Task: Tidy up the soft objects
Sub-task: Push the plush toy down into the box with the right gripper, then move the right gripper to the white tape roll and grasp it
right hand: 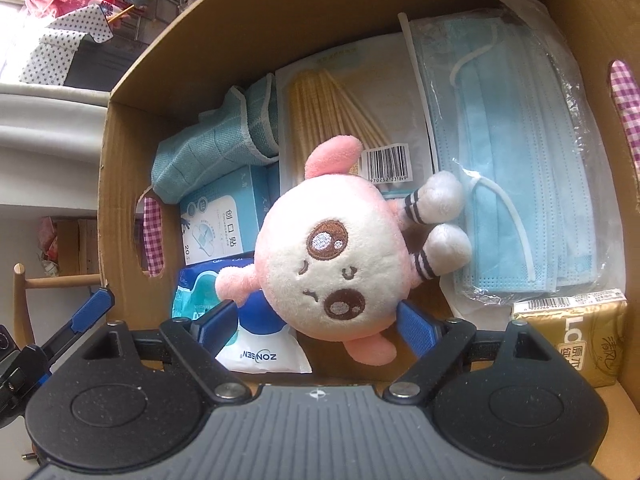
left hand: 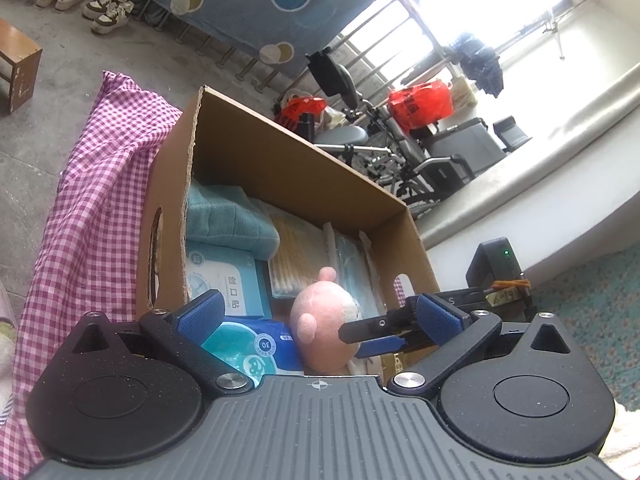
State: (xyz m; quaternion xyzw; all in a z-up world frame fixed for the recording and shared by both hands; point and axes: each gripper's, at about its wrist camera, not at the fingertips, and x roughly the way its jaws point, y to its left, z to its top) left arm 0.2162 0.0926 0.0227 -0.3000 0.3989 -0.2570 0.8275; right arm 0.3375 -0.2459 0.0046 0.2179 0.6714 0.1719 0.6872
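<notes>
Checked cloth (left hand: pixel 92 184) under box (right hand: pixel 120 184); plush (right hand: pixel 332 256) hides pkts.

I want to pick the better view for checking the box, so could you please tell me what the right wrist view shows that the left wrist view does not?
Only the right wrist view shows the plush toy's face, the gold tissue pack and the barcode. Only the left wrist view shows the checked cloth outside the box, shoes and a wheelchair. Both show the toy, teal towel, swabs, masks and plaster box.
</notes>
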